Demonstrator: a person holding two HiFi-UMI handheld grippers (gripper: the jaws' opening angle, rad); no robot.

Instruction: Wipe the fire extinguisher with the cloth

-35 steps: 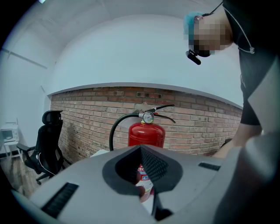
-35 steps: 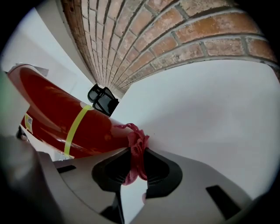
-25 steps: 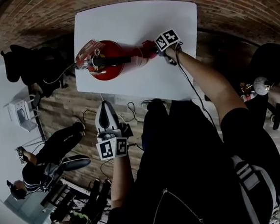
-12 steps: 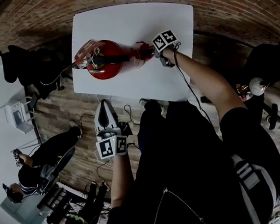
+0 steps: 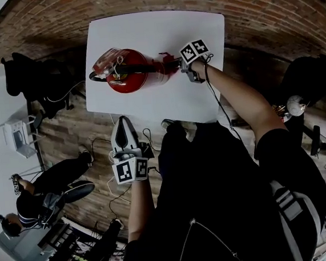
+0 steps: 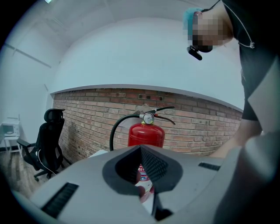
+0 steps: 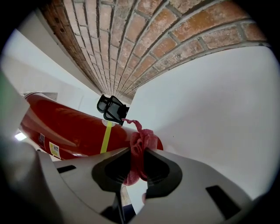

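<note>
A red fire extinguisher (image 5: 128, 79) with a black hose and a gauge stands upright on the white table (image 5: 142, 31). My right gripper (image 5: 180, 64) is at its right side, shut on a bunched pink-red cloth (image 7: 139, 146). In the right gripper view, the cloth lies against the red cylinder (image 7: 74, 129) near a yellow band. My left gripper (image 5: 122, 125) hangs below the table's near edge, apart from the extinguisher (image 6: 145, 133). It points at the cylinder, and its jaws are together with nothing between them.
A black office chair (image 5: 29, 77) stands left of the table, in front of a brick wall (image 6: 87, 113). A person (image 5: 54, 189) sits on the wooden floor at the lower left, among cables and gear. My own body fills the lower right.
The right gripper with the cloth has stayed against the extinguisher's right side, shifting only slightly. The left gripper has not moved. The head view has drifted a little.
</note>
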